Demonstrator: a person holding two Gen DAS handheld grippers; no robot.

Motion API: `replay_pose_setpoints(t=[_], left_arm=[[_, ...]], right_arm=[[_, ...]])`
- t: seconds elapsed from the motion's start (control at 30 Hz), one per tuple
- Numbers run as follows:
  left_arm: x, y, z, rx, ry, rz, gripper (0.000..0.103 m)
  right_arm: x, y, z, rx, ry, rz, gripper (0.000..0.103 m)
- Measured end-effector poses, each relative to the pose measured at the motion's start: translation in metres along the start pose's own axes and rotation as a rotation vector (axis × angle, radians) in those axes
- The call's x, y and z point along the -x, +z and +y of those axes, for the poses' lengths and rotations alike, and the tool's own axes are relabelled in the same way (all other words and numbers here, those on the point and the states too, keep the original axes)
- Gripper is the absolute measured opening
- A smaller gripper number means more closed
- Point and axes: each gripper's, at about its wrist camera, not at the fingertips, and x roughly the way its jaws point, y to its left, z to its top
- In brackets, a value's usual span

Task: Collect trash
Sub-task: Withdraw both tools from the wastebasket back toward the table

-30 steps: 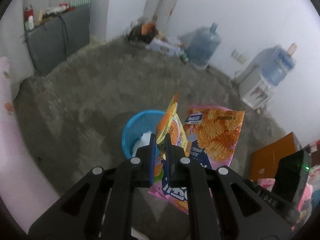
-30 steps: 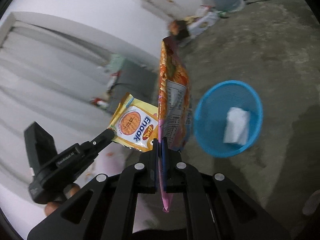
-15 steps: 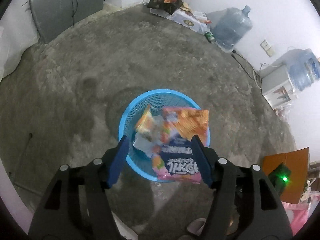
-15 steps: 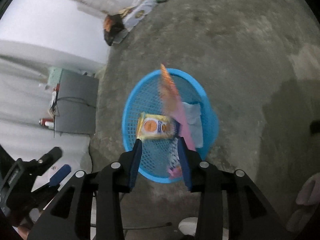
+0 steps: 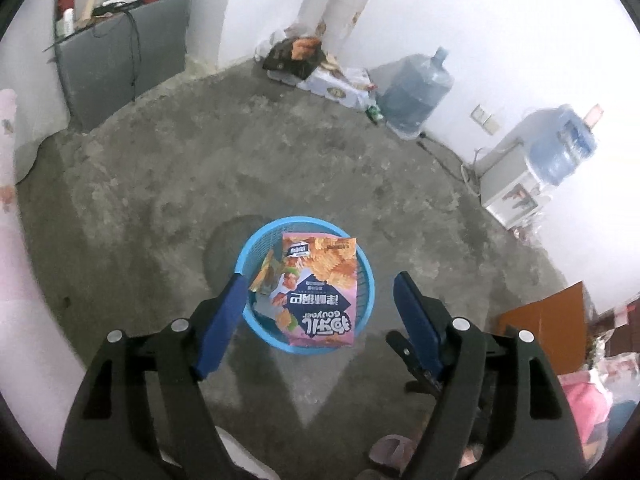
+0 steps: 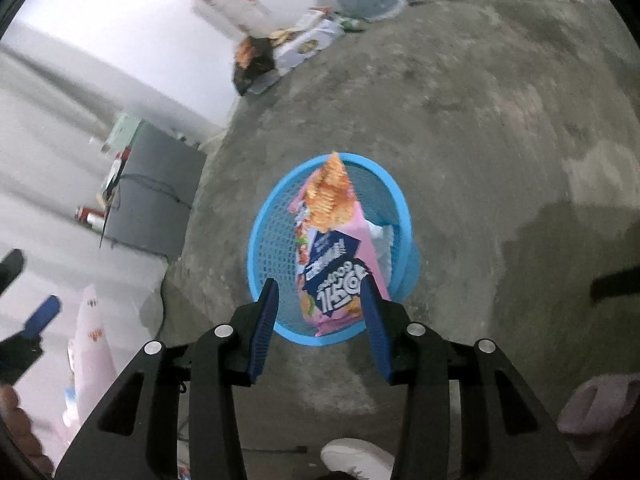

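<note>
Left gripper jaws opening with nothing between them, right gripper jaws likewise opening and empty, both above the blue basket, pink chip bag leaning inside it, orange wrapper beside, concrete floor around the basket.

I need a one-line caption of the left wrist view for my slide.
Left gripper, jaws opening and empty, above a blue basket holding a pink snack bag.

The left tool and the right tool look alike: matte black triangular frames with cut-out windows, round silver screws at the joints, and flat blue pads lining each finger.
</note>
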Motion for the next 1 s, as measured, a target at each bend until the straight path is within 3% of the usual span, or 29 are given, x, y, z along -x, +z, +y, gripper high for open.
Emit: replay_pose_setpoints(t=[0.17,0.37,0.53,0.63,0.7,0.77,0.9,1.0], left_arm=[[0.07,-0.006,0.028,0.013,0.007,-0.06,0.073],[0.173,-0.033,0.081,0.026,0.072,-0.172,0.077],[0.247,-0.071,0.133,0.116,0.116,-0.279,0.081],[0.28,-0.099,0.163,0.185,0.177,-0.337,0.081],[0.295,-0.116,0.181,0.226,0.223,-0.354,0.081],[0.305,-0.128,0.195,0.253,0.247,-0.36,0.081],[0.315,-0.144,0.223,0.342,0.288,-0.35,0.081],[0.319,-0.152,0.236,0.385,0.303,-0.343,0.081]], right_arm=[[-0.018,0.003,0.033,0.147,0.005,0.057,0.041],[-0.07,0.019,0.061,0.32,-0.092,0.158,0.027],[-0.119,0.029,0.077,0.529,-0.19,0.299,0.025],[-0.163,0.026,0.067,0.534,-0.216,0.449,0.025],[-0.2,0.024,0.046,0.497,-0.312,0.56,0.023],[-0.224,0.024,0.031,0.487,-0.402,0.609,0.023],[-0.256,0.019,0.012,0.501,-0.584,0.676,0.022],[-0.275,0.009,0.011,0.597,-0.768,0.697,0.022]])
